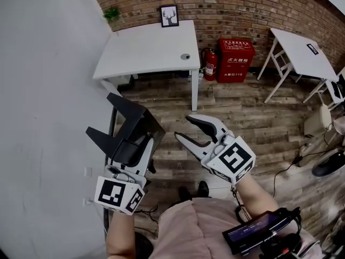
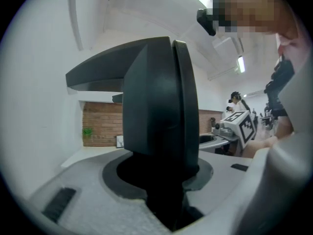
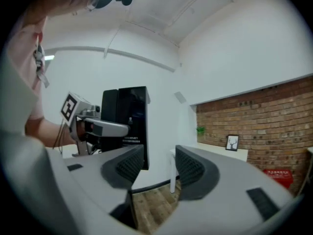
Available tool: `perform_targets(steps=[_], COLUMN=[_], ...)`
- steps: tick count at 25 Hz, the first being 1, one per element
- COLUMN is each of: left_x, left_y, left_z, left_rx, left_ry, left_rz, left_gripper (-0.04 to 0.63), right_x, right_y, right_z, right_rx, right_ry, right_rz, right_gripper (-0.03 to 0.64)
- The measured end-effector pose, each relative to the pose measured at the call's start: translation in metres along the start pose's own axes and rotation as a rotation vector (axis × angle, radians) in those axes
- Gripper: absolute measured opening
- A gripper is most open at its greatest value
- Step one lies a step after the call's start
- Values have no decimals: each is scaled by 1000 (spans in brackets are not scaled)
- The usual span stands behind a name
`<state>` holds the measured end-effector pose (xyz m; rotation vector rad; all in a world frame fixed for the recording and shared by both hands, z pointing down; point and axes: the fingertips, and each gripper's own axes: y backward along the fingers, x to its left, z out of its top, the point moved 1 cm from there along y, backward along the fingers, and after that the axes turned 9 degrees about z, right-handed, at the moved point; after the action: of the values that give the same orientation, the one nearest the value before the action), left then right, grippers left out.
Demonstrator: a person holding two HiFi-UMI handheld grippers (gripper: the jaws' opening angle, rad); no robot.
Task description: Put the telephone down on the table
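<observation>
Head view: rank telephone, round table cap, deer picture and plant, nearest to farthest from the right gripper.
1. Telephone, just left of the right gripper.
2. Round cap, near right corner of the table.
3. Deer picture, table's back edge.
4. Plant, far back-left corner.

Left gripper [image 1: 131,151] fingers partly hidden by telephone [image 1: 129,123], person's torso [image 1: 188,228] cut off at bottom edge.

Black telephone [image 1: 133,124] — white table [image 1: 145,50] — red-brick wall [image 1: 242,4].
</observation>
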<state>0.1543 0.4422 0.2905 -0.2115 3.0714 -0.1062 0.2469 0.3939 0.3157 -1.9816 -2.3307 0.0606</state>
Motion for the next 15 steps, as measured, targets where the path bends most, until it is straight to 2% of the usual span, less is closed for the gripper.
perform_targets(steps=[3, 7, 11, 13, 15], left_x=[-16, -43, -68, -77, -84], left_y=[-1, -2, -3, -5, -6], left_z=[11, 29, 42, 48, 48], left_rx=[-2, -13, 12, 8, 42], left_ry=[-7, -70, -85, -98, -71], left_rz=[-151, -316, -436, -489, -540], left_gripper=[160, 160, 160, 160, 160], right_x=[8, 16, 24, 24, 24], right_y=[2, 7, 9, 10, 12], right_z=[3, 13, 21, 23, 23], right_rx=[-22, -36, -19, -12, -10], right_ry=[-27, -23, 0, 12, 14], right_rz=[162, 333, 440, 472, 509], right_gripper=[233, 265, 314, 314, 306])
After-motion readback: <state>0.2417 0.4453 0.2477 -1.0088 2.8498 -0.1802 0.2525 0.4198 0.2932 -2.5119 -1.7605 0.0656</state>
